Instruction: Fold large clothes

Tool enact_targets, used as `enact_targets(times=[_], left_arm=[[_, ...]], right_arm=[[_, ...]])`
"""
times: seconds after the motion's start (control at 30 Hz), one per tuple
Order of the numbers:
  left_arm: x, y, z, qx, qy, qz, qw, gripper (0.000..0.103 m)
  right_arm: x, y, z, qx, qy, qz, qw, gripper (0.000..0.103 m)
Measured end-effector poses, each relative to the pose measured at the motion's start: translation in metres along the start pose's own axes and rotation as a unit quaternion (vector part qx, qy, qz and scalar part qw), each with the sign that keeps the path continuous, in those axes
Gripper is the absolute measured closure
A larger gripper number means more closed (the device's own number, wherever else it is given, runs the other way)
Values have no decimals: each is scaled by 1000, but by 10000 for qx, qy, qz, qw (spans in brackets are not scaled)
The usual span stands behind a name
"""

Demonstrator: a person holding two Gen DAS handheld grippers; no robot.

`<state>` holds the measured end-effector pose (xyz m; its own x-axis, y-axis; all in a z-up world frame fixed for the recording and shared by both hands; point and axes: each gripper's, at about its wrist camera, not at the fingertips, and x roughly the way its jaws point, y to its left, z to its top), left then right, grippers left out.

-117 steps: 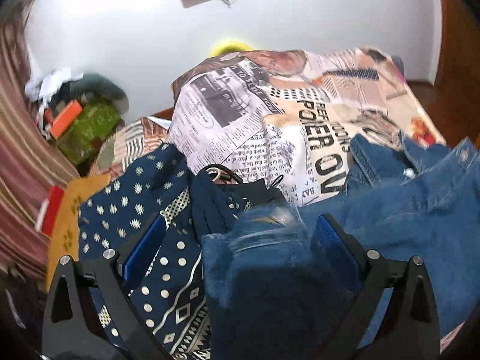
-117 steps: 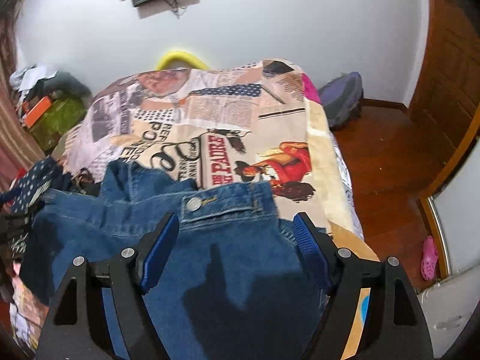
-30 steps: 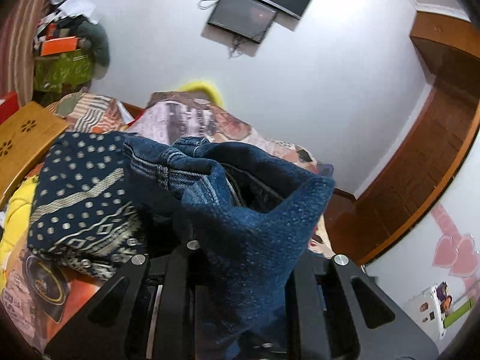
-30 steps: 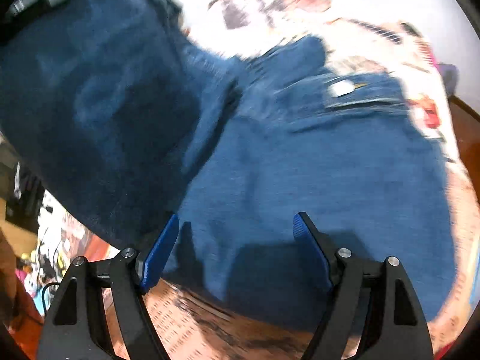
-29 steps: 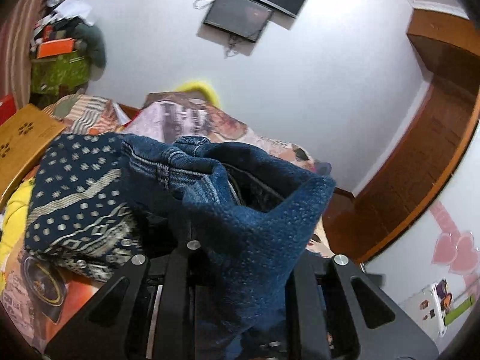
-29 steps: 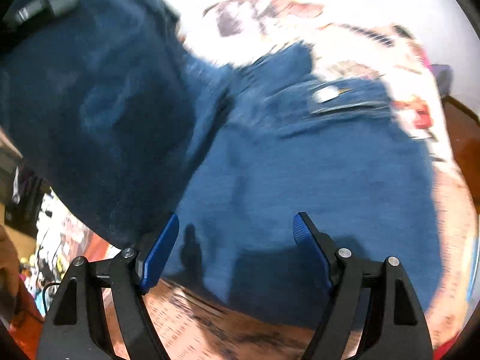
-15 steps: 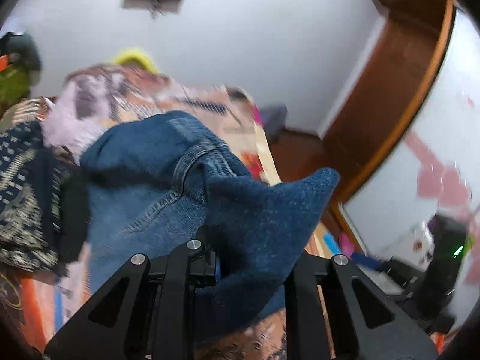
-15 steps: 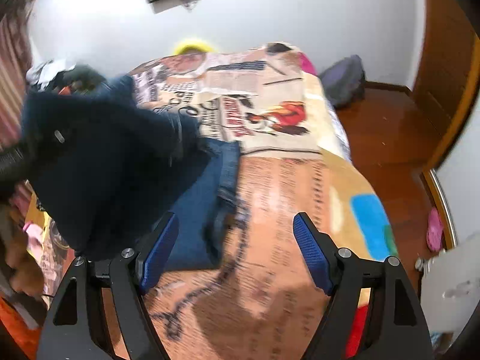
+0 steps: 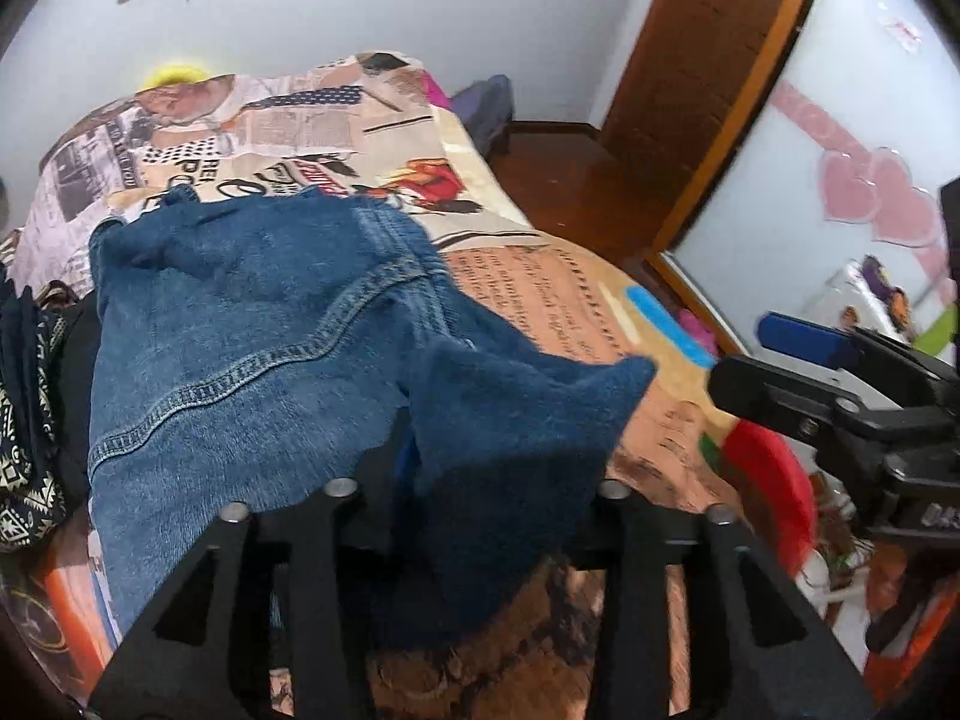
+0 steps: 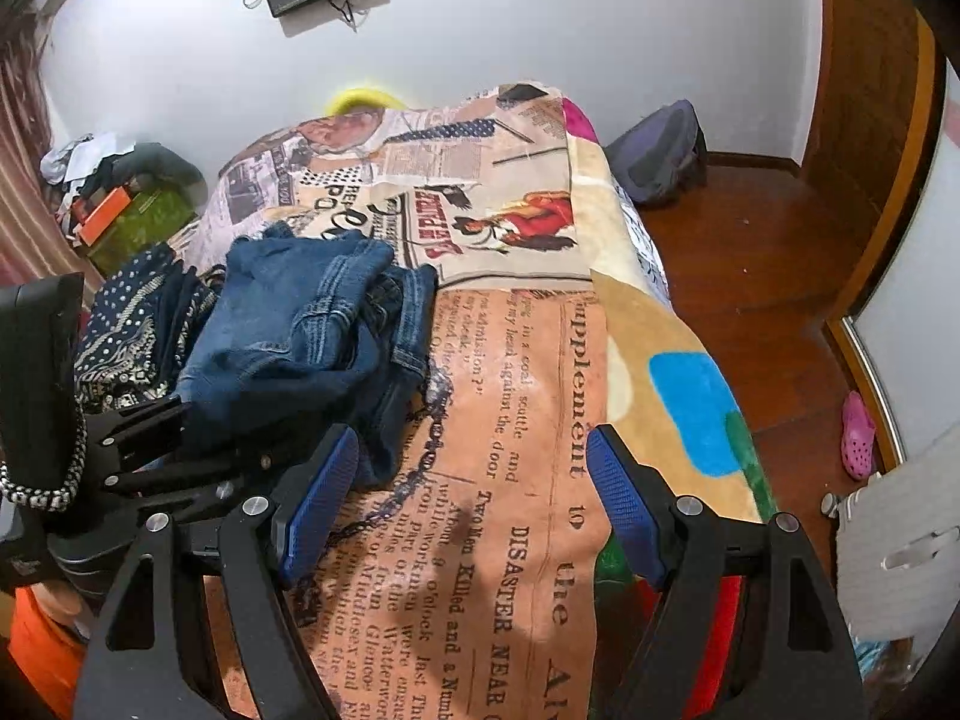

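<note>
The blue jeans lie bunched on the newspaper-print bedspread. My left gripper is shut on a dark denim end of the jeans, which drapes over its fingers and hides the tips. In the right wrist view the jeans sit left of centre with the left gripper clamped on their near edge. My right gripper is open and empty above the bedspread, to the right of the jeans. It also shows at the right edge of the left wrist view.
A dark patterned garment lies left of the jeans. A backpack sits on the wooden floor beyond the bed. A pink shoe lies on the floor at right. Clutter is piled by the far left wall.
My left gripper has closed on the jeans' end, lifted it and carried it over toward the near right. My right gripper stays open and has come off the jeans to bare bedspread.
</note>
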<state>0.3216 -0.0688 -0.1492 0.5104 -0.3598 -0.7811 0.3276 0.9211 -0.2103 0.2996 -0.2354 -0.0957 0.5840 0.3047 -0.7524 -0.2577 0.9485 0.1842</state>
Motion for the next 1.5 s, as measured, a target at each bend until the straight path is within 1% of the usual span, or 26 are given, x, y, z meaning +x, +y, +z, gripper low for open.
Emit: enact_targets(times=[0.03, 0.1, 0.13, 0.17, 0.2, 0.27, 0.4, 0.47, 0.5, 0.53, 0.67, 0.77, 0.83, 0.9, 0.97, 1.03, 1.1, 1.3, 1.4, 1.5], left_arm=[[-8, -2, -1, 39, -33, -69, 10000, 54], [-21, -1, -1, 95, -189, -113, 9997, 52], [-27, 0, -2, 106, -287, -97, 9995, 49], [-34, 1, -3, 113, -368, -74, 9992, 44], [-40, 3, -4, 125, -447, -31, 9989, 43], [-54, 11, -5, 127, -631, 147, 9978, 41], [-75, 36, -6, -51, -876, 493, 9949, 41], [-80, 56, -8, -136, -968, 803, 9920, 35], [-81, 63, -9, -183, -969, 932, 9908, 35], [-80, 74, -10, -266, -921, 1087, 9894, 35], [-70, 110, -23, -588, -569, 1267, 9886, 35], [-53, 125, -40, -690, -246, 1313, 9886, 35], [-41, 129, -53, -654, -8, 1321, 9891, 34], [-38, 130, -63, -645, 3, 1267, 9898, 32], [-40, 131, -68, -630, -49, 1260, 9900, 29], [-42, 133, -67, -632, -36, 1210, 9906, 29], [-45, 139, -64, -716, -25, 1140, 9909, 29], [-46, 167, -51, -1036, 51, 1195, 9874, 29], [-41, 187, -44, -1324, 162, 965, 9864, 29], [-31, 202, -40, -1568, 332, 696, 9846, 29]], right_arm=[[-2, -1, -1, -14, -27, 16, 10000, 28], [-7, 4, 3, -78, -102, 54, 9999, 28], [-9, 7, 4, -114, -137, 74, 9998, 28], [-10, 10, 5, -143, -164, 90, 9997, 28], [-12, 14, 8, -202, -207, 126, 9995, 28], [-12, 21, 11, -279, -253, 175, 9991, 28], [-7, 42, 20, -469, -298, 388, 9977, 28], [-3, 53, 22, -569, -287, 488, 9968, 28], [1, 61, 24, -644, -260, 546, 9961, 28], [5, 66, 24, -701, -231, 579, 9956, 28], [22, 79, 20, -886, -33, 673, 9938, 28], [34, 77, 13, -923, 151, 568, 9940, 28], [44, 67, 7, -880, 326, 418, 9947, 28], [50, 56, 3, -781, 508, 368, 9950, 28], [57, 42, -1, -558, 761, 554, 9940, 28], [57, 34, -2, -365, 899, 703, 9928, 28], [55, 33, 1, -324, 951, 774, 9919, 28], [53, 51, 21, -701, 776, 689, 9921, 27], [65, 59, 34, -784, 781, 785, 9907, 28], [82, 62, 41, -773, 928, 818, 9893, 28]])
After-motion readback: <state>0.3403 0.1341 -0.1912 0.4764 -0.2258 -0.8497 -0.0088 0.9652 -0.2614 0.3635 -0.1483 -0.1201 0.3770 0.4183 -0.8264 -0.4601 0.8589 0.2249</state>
